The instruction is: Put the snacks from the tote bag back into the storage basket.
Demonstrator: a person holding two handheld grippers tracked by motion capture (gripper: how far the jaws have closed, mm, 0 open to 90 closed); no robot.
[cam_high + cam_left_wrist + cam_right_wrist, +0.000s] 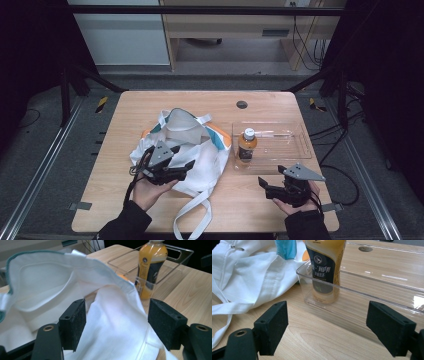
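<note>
A white cloth tote bag (190, 150) with teal and orange trim lies crumpled at the table's middle left, its mouth gaping upward. A bottle of amber drink (246, 145) with a white cap and dark label stands upright in the left end of a clear plastic tray (295, 150). My left gripper (183, 160) hovers over the bag's near side. In the left gripper view the left gripper (117, 322) is open, with a fold of the bag (112, 315) between its wide-apart jaws. My right gripper (271, 176) is open just in front of the tray, and the right gripper (330, 327) faces the bottle (325, 267).
The bag's long white straps (192, 212) trail toward the table's front edge. A round cable hole (242, 104) sits at the back of the table. The tray's near wall (374, 297) stands between the right gripper and the bottle. Bare wood lies under the right gripper.
</note>
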